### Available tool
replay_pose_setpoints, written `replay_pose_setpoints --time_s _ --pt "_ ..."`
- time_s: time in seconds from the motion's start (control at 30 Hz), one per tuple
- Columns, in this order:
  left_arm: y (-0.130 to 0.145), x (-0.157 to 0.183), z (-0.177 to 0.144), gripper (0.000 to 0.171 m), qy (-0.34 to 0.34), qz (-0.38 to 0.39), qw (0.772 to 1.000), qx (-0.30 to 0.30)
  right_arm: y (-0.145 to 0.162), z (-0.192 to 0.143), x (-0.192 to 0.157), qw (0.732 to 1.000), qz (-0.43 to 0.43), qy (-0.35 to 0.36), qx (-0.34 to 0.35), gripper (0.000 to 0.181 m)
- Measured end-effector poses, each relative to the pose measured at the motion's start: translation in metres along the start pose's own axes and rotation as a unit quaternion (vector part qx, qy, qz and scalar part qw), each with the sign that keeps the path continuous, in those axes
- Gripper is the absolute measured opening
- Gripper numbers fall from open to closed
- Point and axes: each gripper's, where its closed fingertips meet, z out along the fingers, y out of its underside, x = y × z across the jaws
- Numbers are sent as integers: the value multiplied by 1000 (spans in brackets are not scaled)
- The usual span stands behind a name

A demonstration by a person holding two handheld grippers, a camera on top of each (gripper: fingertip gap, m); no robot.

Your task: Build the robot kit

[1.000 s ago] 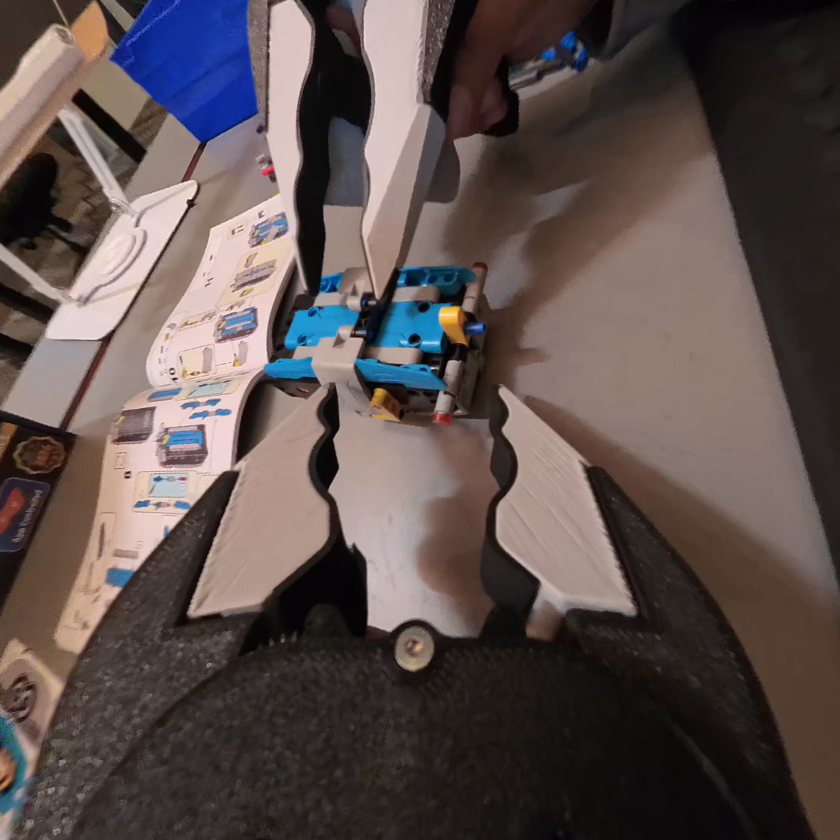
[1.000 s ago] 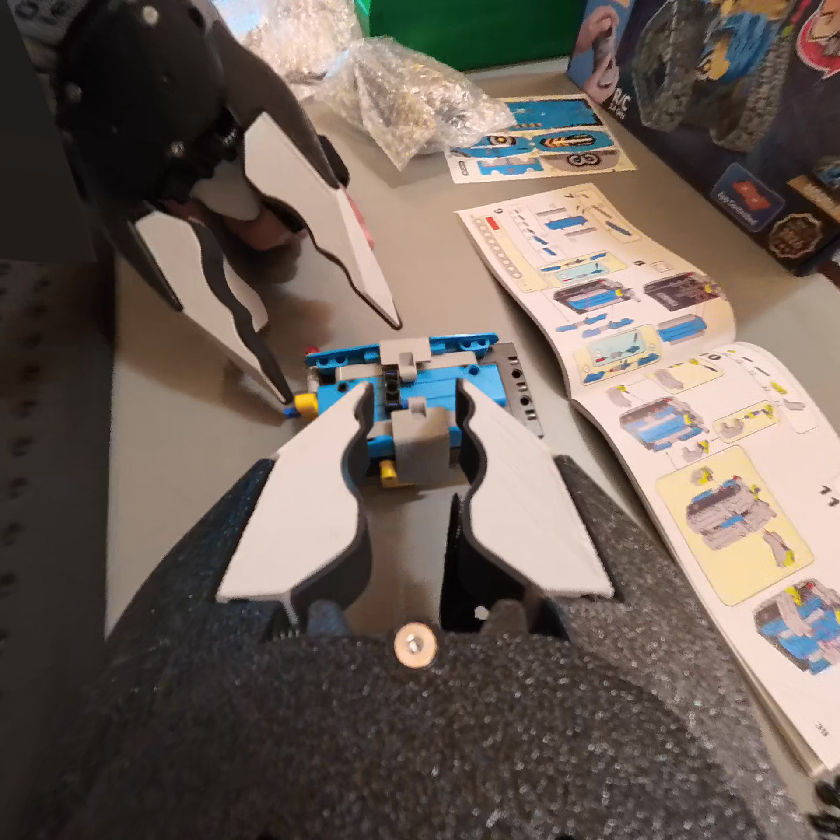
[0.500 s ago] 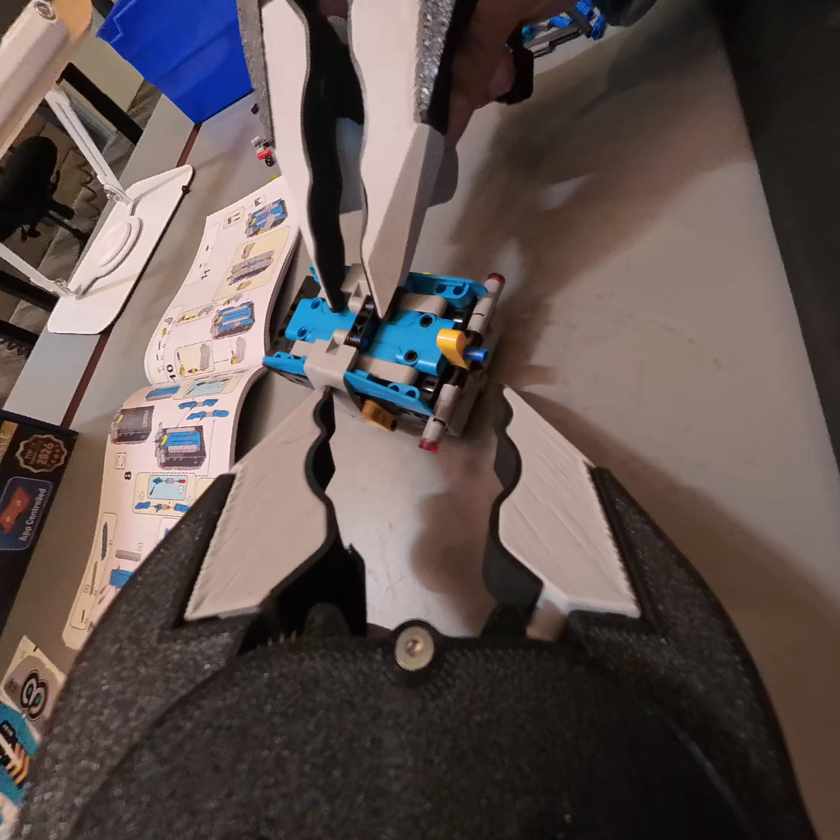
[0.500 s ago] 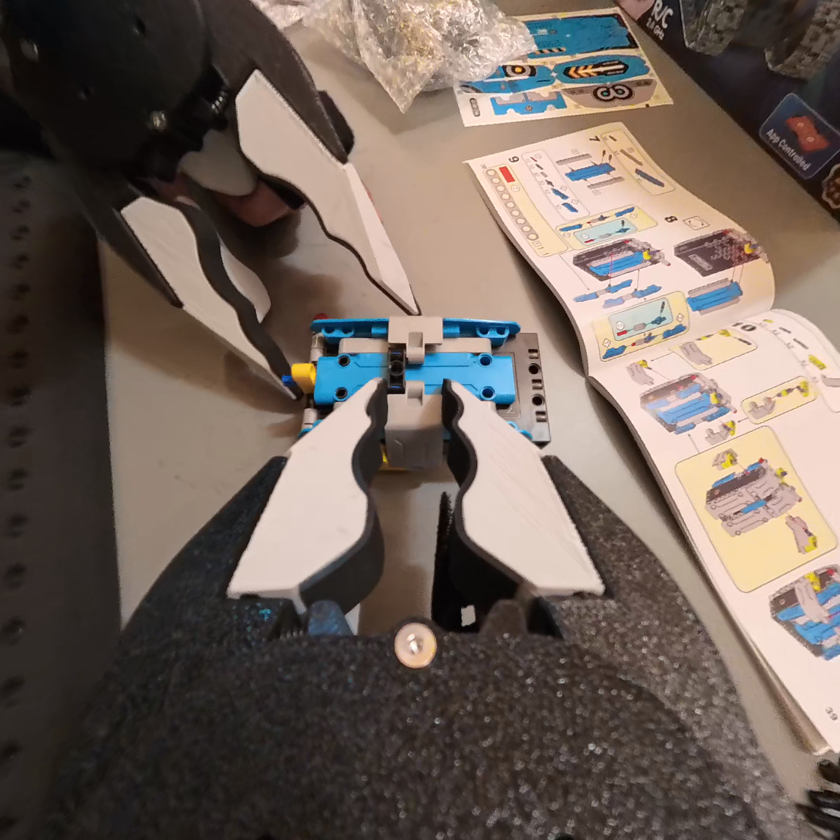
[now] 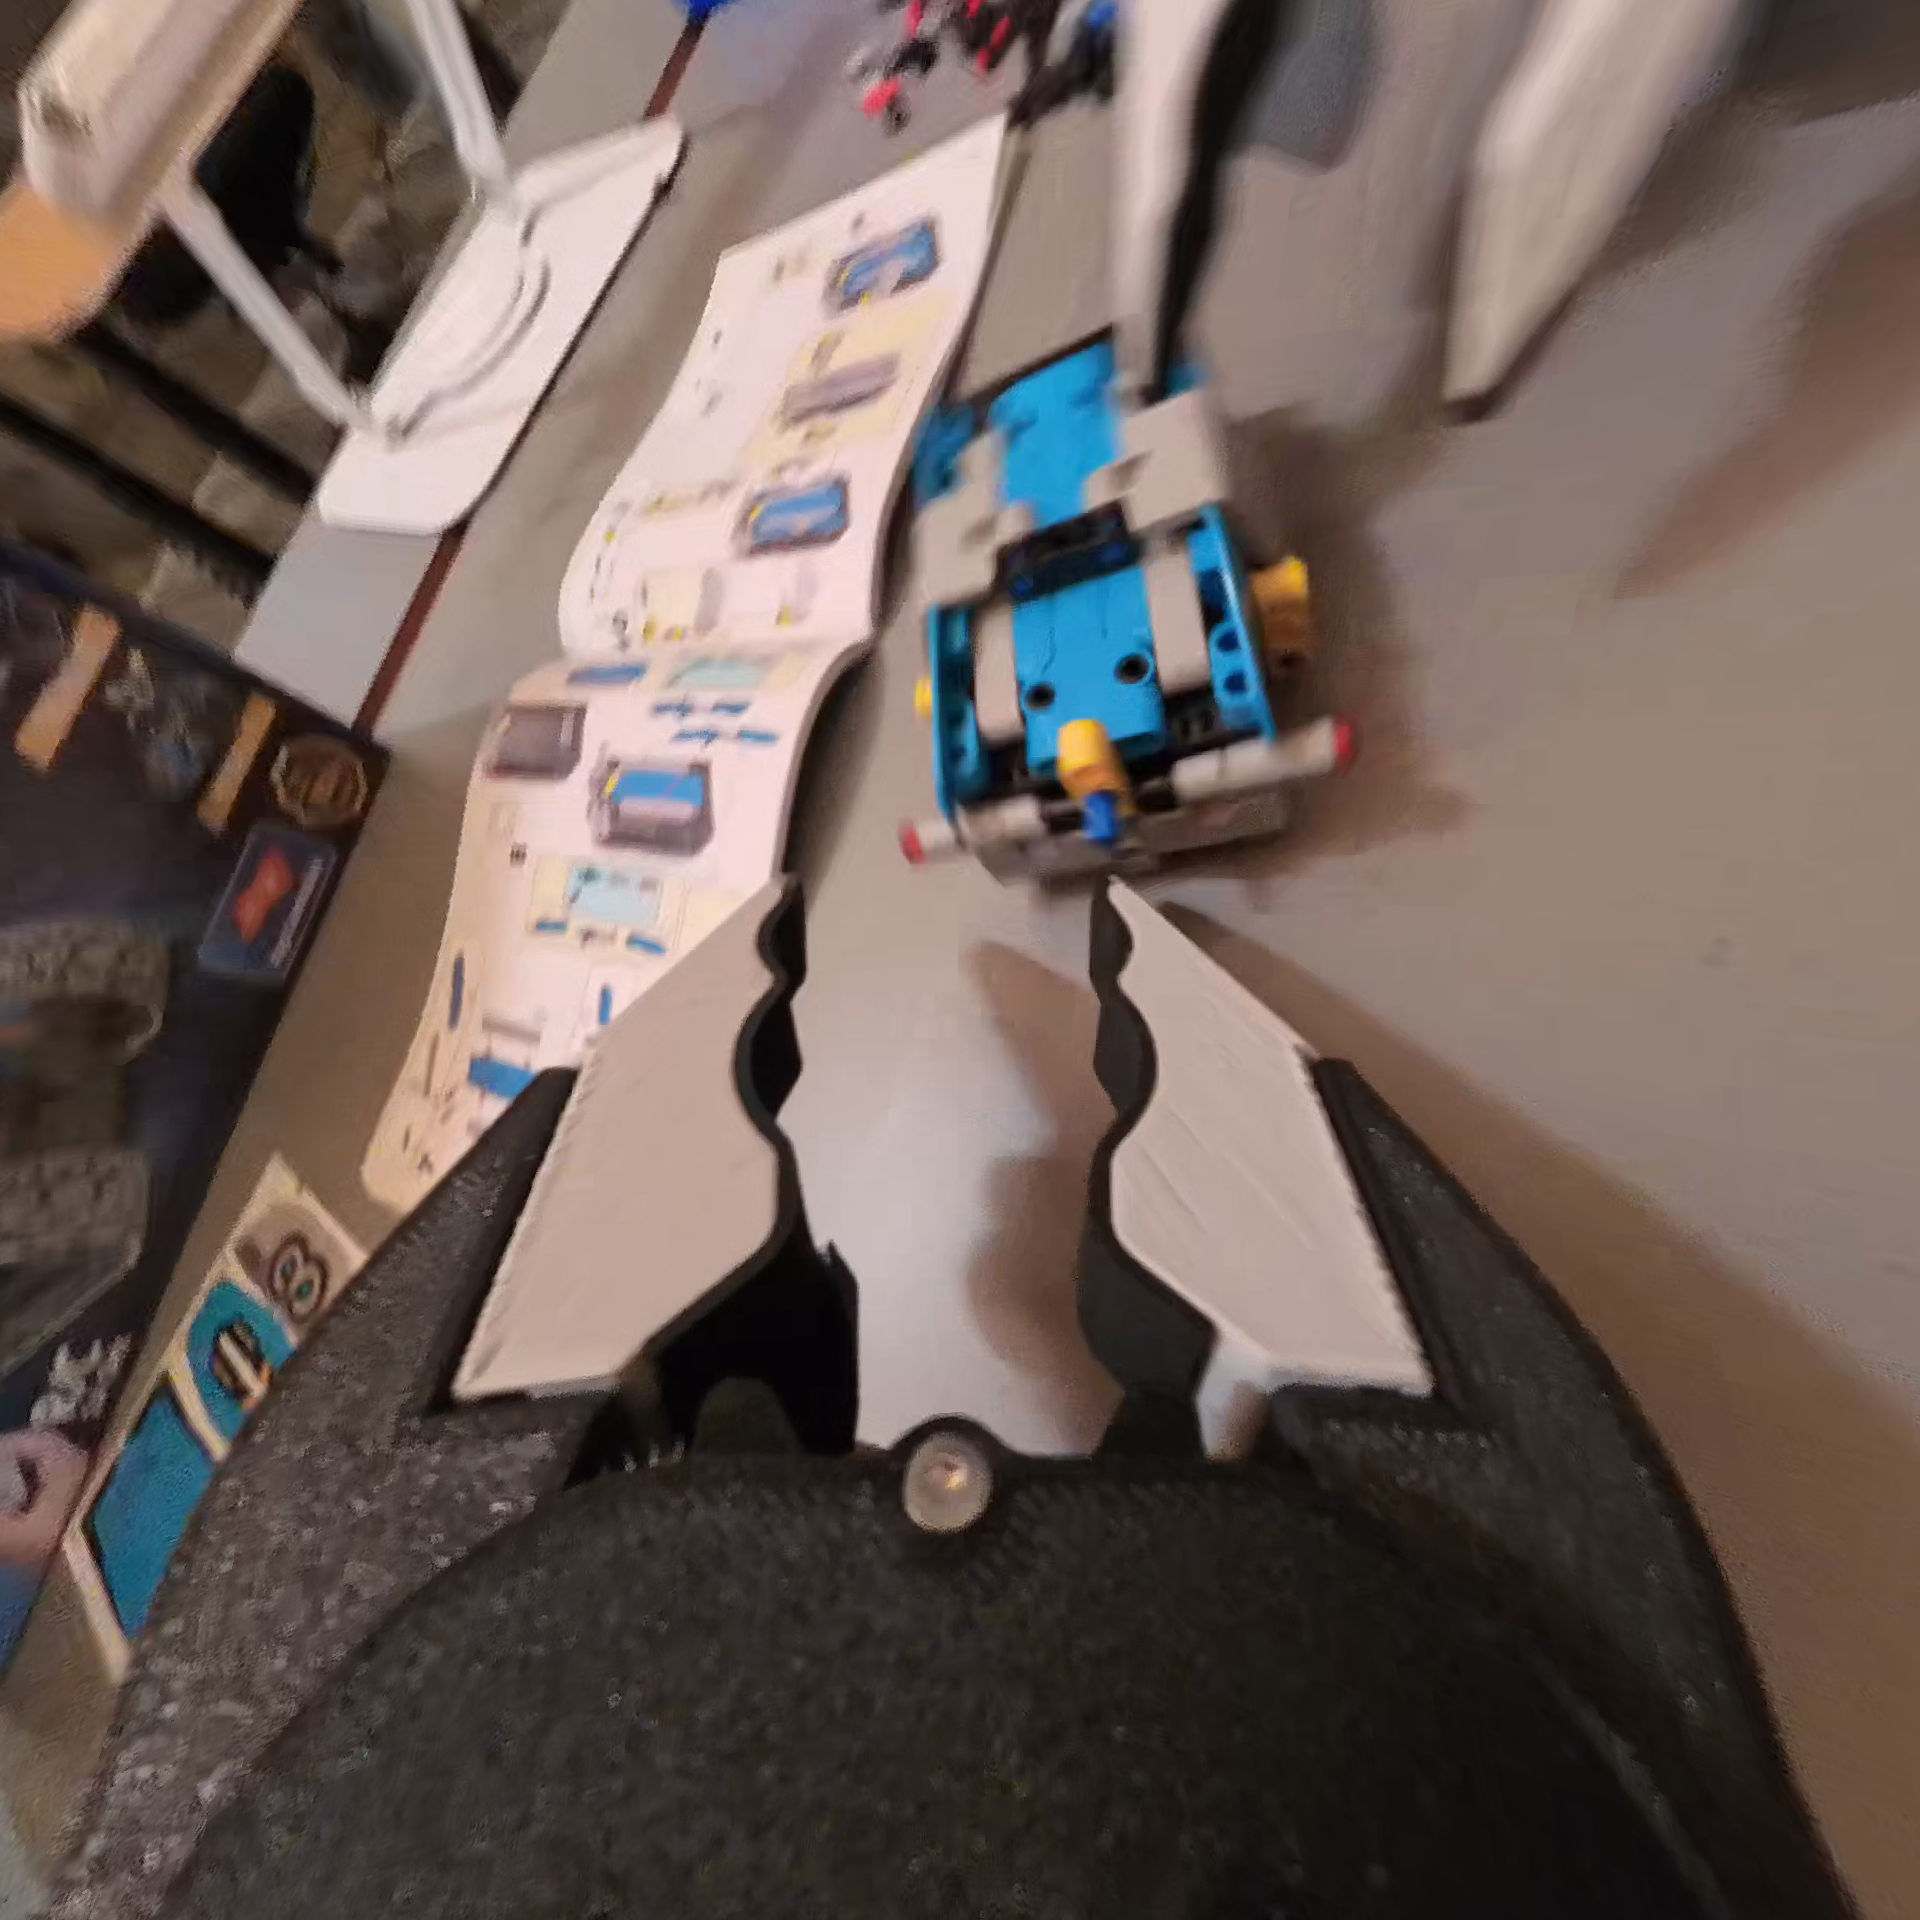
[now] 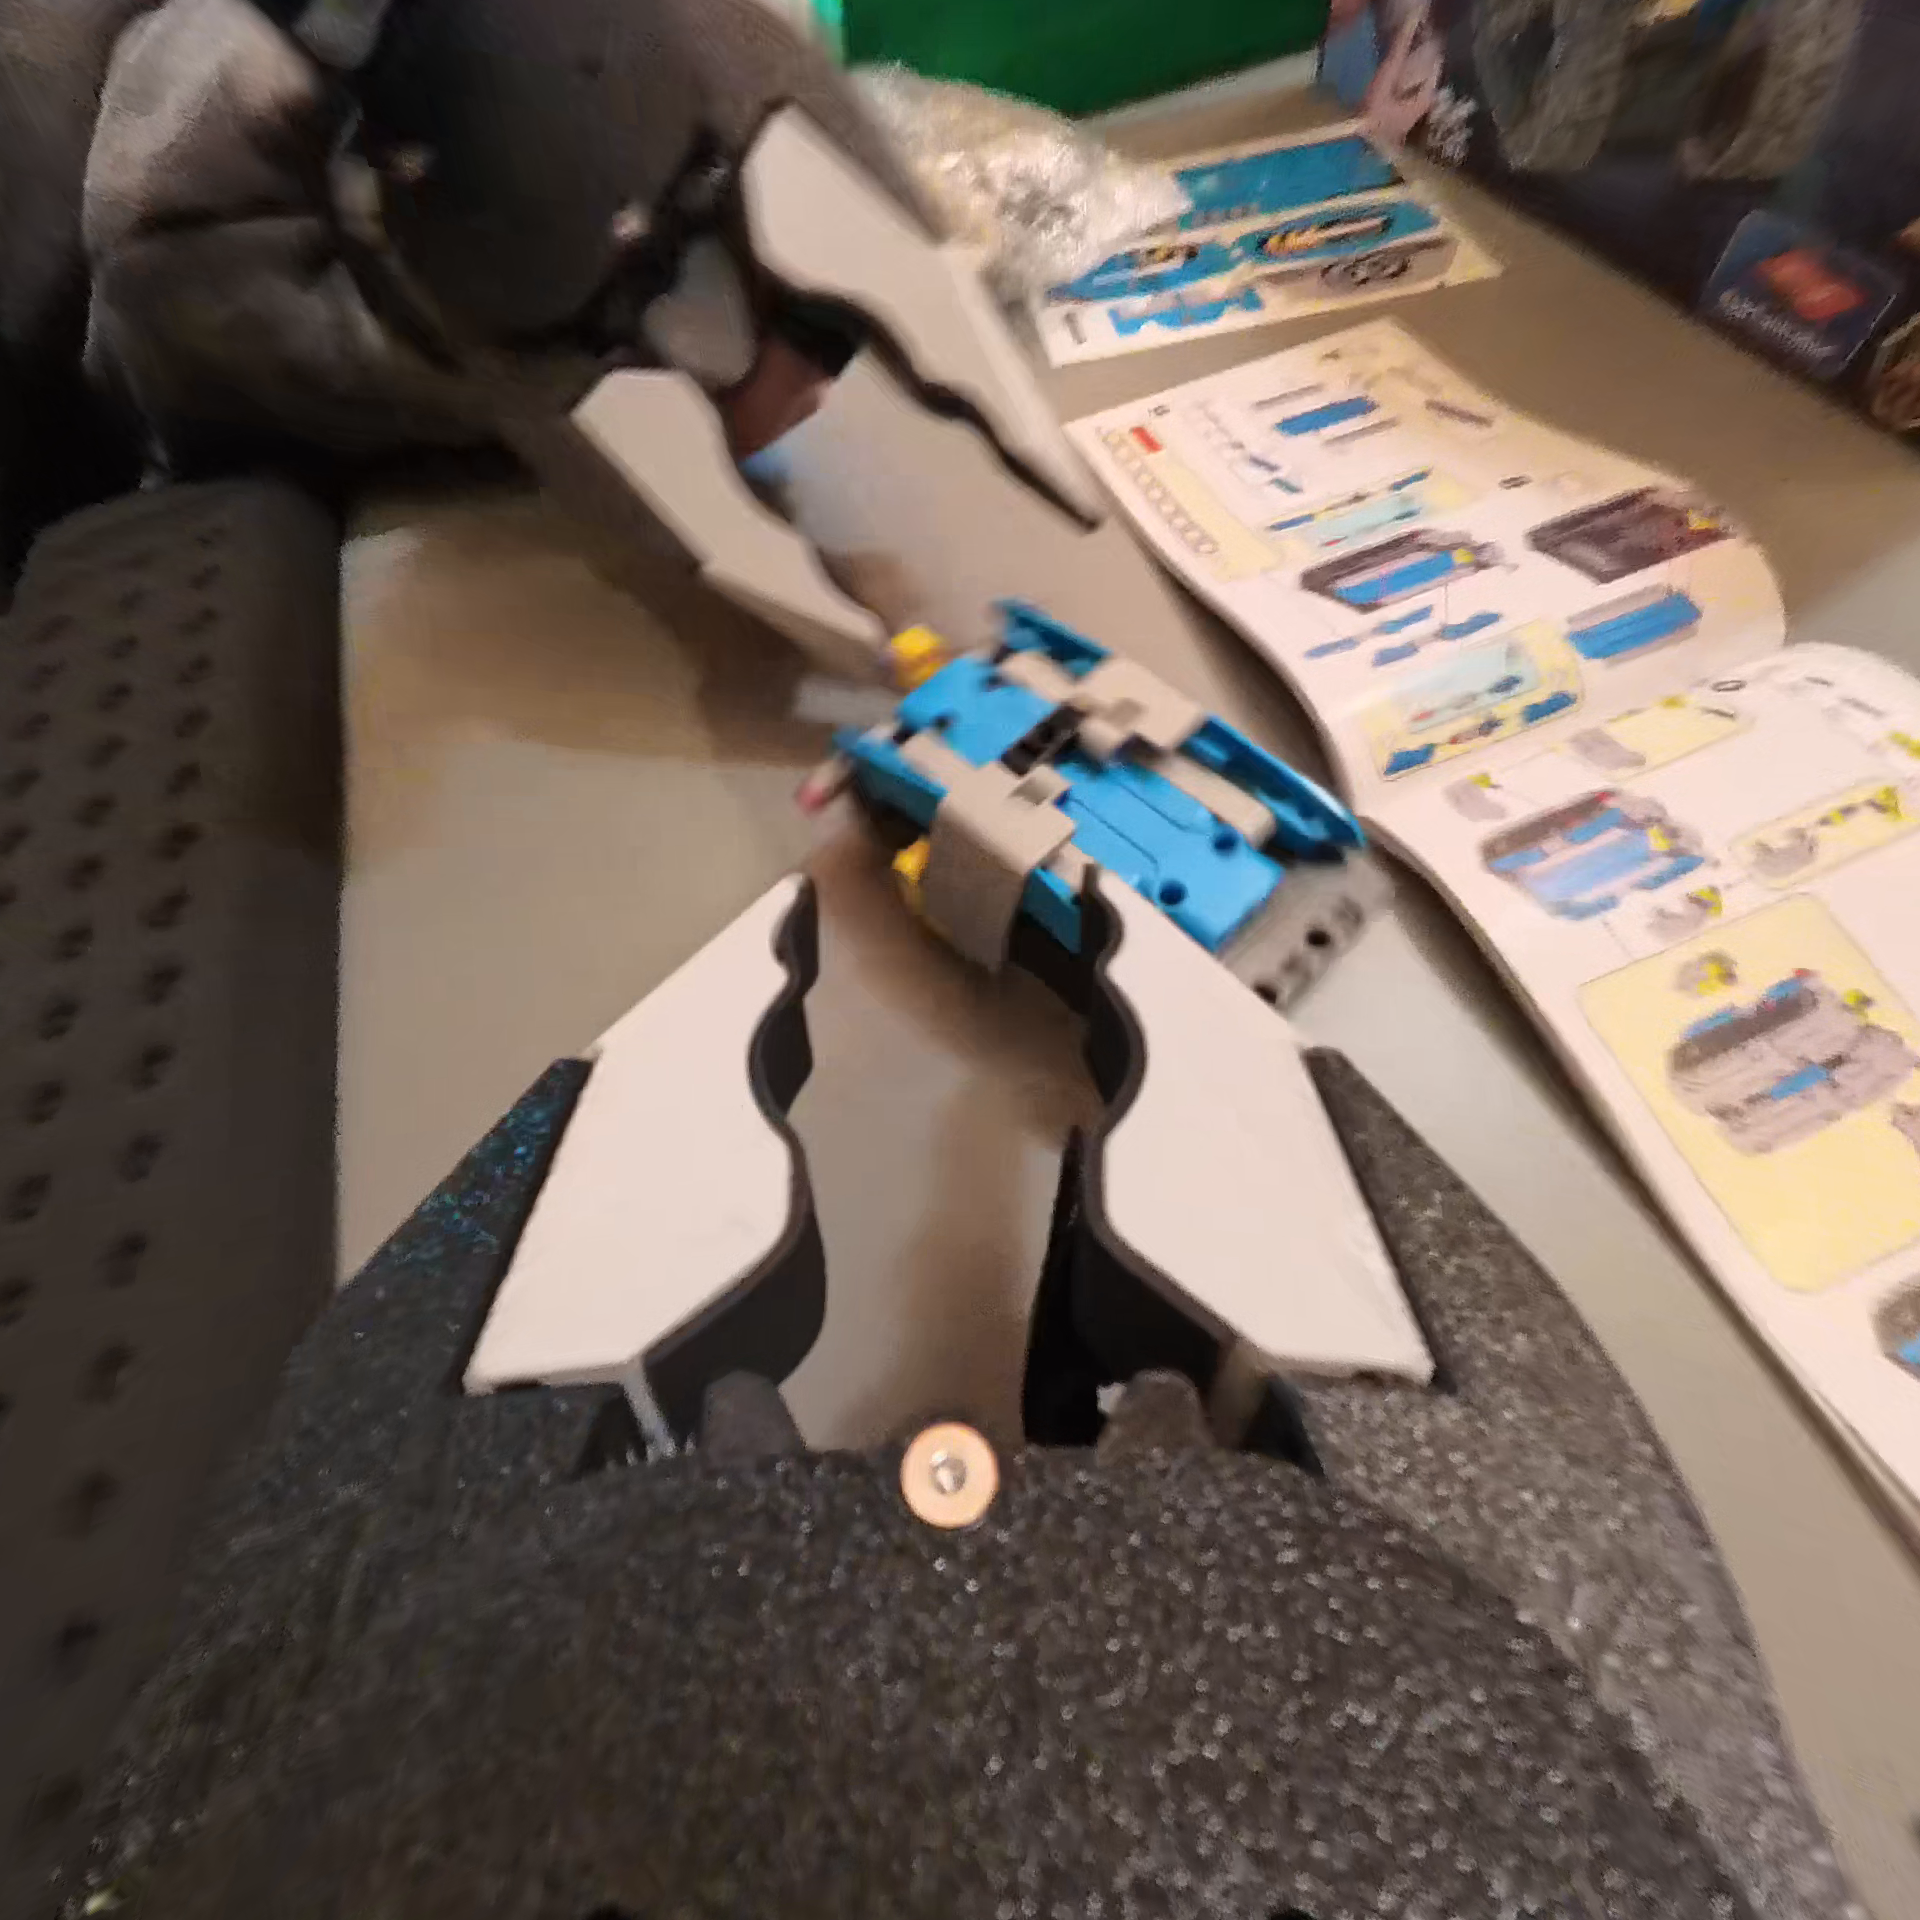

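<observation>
Blue-and-grey brick model (image 5: 1101, 644) lies flat on the grey table (image 5: 1558, 935), just beside the open instruction booklet (image 5: 727, 582). It has turned since half a second ago: then it sat square to the right gripper (image 6: 945, 883), and now it lies at a slant in the right wrist view, with its rod end and yellow knob facing the left gripper (image 5: 945, 904).

The bigger change is the right gripper's hold. A moment ago its fingers were pinched on the grey block on top of the model. Now they stand well apart with nothing between them, one fingertip just beside the model's near edge; whether it touches is lost in the blur. In the left wrist view that same gripper (image 5: 1309, 384) shows at the model's far end, also spread.

The left gripper is likewise parted and empty, its tips close in front of the rod end. From the right wrist view, one of its fingers reaches the yellow knob, touching it or nearly so.

A dark box (image 5: 125, 831) and a sticker sheet (image 6: 1247, 260) lie beyond the booklet.
</observation>
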Motion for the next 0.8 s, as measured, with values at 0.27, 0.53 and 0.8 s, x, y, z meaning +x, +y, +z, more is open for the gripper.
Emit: replay_pose_setpoints --time_s 0.27,0.53,0.8 --pt "-5 19 -22 50 77 -106 991 33 -21 4 -1 996 -13 75 -43 58" --pt "-34 82 -14 46 129 -47 990 34 2 -16 -4 961 138 216 -102 82" --pt "-22 81 -26 48 138 -46 989 32 24 -1 -3 937 163 259 -168 97"
